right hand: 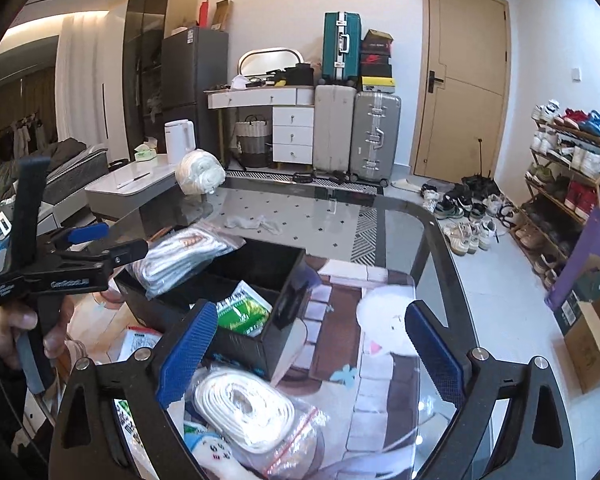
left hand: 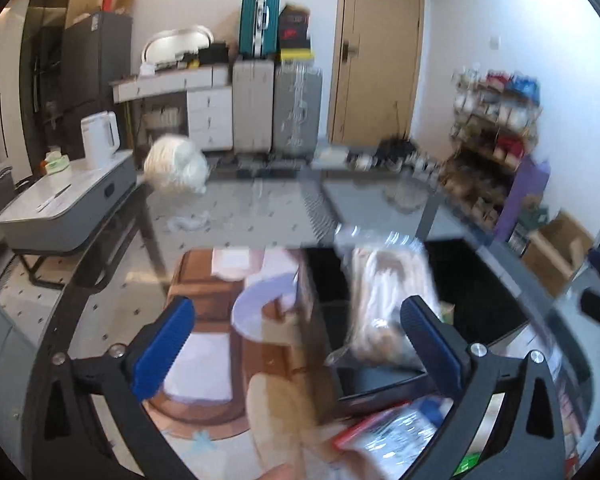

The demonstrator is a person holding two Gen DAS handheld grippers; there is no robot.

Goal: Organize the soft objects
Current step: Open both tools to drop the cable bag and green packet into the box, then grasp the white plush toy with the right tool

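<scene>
1. My left gripper [left hand: 296,344] has its blue jaws spread wide, and nothing is pinched between them
2. In my left wrist view, heavily blurred, a clear bag of beige rolled cloth [left hand: 384,300] shows between my pads without touching either one; whether it rests on the black box [left hand: 480,300] or hangs above it I cannot tell
3. My right gripper [right hand: 312,354] is spread wide too, and its pads press on nothing
4. Just below my right jaws a clear bag with a white coiled band [right hand: 246,410] lies on the glass table [right hand: 432,216], close to the left pad but free of it
5. From my right wrist I see my left gripper [right hand: 112,242] held in a hand [right hand: 28,320], jaws apart, just beside a bag of white rolled cloth [right hand: 176,254] that lies across the far left corner of the black box [right hand: 268,344]
6. A green and white packet [right hand: 242,314] lies inside the box's near compartment
7. A white bundle [right hand: 200,172] sits at the far left edge of the table, and a flat pale cloth [right hand: 252,222] lies near it on the glass
8. More packets [right hand: 138,342] lie on the table left of the box
</scene>
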